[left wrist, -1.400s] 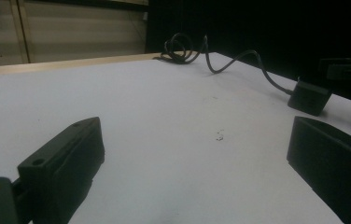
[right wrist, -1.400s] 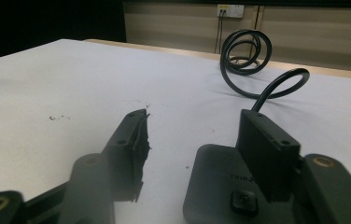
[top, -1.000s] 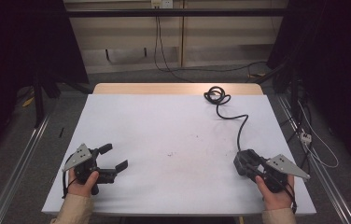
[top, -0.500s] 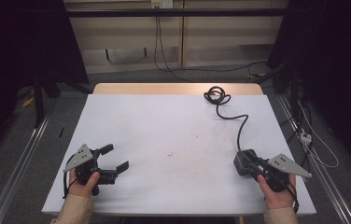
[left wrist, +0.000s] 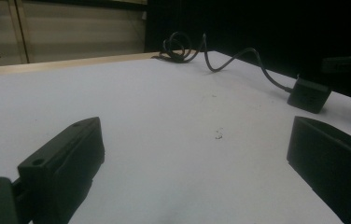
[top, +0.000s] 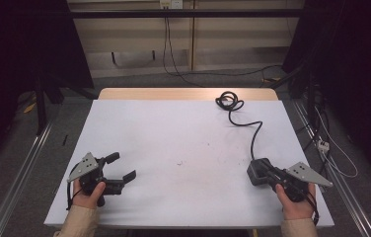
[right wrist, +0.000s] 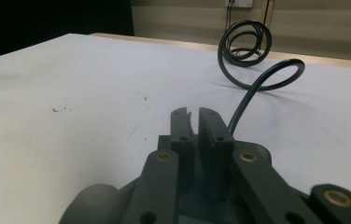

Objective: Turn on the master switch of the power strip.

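High view, lower left: the left gripper rests on the white table, jaws wide apart and empty. Lower right: the right gripper, jaws just drawn together on nothing; its black cable coils toward the upper-right table edge. The right gripper view reveals a thin slit between those jaws. The left gripper view cuts off both jaws at the frame's bottom.

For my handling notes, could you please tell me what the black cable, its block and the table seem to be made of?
The black cable looks rubber- or plastic-sheathed: smooth with a dull sheen, holding springy loops. The block at its end looks like matte moulded plastic, with flat faces and crisp edges. The table has a matte white top, perhaps laminate, lightly scuffed, with a wood-coloured strip at its far edge.
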`<state>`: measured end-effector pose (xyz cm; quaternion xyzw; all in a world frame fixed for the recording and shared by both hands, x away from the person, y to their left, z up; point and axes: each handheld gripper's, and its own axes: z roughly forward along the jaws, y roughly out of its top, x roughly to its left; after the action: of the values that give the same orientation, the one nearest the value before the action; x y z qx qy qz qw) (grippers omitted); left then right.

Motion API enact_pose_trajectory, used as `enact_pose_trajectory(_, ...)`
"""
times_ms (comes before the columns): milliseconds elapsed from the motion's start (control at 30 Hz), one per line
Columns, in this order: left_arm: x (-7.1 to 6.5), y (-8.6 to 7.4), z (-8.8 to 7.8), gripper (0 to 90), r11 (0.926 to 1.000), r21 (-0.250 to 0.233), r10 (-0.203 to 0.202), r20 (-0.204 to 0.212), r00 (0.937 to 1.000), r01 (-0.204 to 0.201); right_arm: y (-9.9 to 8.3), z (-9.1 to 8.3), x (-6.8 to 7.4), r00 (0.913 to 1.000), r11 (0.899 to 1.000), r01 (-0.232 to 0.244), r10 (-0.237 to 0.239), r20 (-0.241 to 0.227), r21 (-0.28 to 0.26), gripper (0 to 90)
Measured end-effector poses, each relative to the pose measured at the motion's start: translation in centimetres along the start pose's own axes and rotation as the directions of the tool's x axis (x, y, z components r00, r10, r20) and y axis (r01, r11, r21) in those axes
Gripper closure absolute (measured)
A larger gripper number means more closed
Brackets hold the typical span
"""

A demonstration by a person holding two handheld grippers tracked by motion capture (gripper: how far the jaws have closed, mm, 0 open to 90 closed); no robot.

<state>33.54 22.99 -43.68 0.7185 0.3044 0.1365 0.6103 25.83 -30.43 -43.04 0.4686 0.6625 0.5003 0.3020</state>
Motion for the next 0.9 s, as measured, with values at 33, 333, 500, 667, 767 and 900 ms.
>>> enact_pose_trajectory(33, 0.01, 0.00, 0.00, 3.7, 1.0000, 0.002, 0.001, 0.001, 1.0000, -0.001, 0.00, -0.01, -0.01, 1.0000, 1.000, -0.002, 0.002, 0.000, 0.002, 85.8)
enact_pose_trajectory(333, -0.01, 0.01, -0.01, 3.7, 1.0000, -0.004, -0.002, -0.002, 1.0000, 0.002, -0.01, -0.09, -0.21, 1.0000, 1.000, -0.006, 0.006, -0.006, 0.016, 90.0)
enact_pose_trajectory(500, 0.05, 0.01, -0.04, 3.6, 1.0000, -0.003, -0.002, -0.002, 1.0000, 0.002, 0.03, -0.20, -0.35, 0.9998, 1.000, -0.016, 0.017, -0.009, 0.024, 90.0)
enact_pose_trajectory(667, 0.04, 0.00, 0.02, 3.7, 1.0000, -0.002, -0.001, 0.000, 1.0000, 0.001, -0.09, -0.24, -0.60, 0.9997, 0.999, -0.025, 0.025, -0.006, 0.027, 90.0)
enact_pose_trajectory(767, 0.03, -0.02, 0.04, 3.7, 1.0000, 0.000, -0.001, 0.000, 1.0000, 0.001, -0.18, -0.26, -0.74, 0.9997, 0.999, -0.026, 0.026, -0.001, 0.030, 90.0)
enact_pose_trajectory(900, 0.04, -0.02, 0.05, 3.7, 1.0000, 0.001, -0.002, 0.000, 1.0000, 0.002, -0.25, -0.28, -0.83, 0.9998, 0.999, -0.022, 0.022, 0.000, 0.034, 90.0)
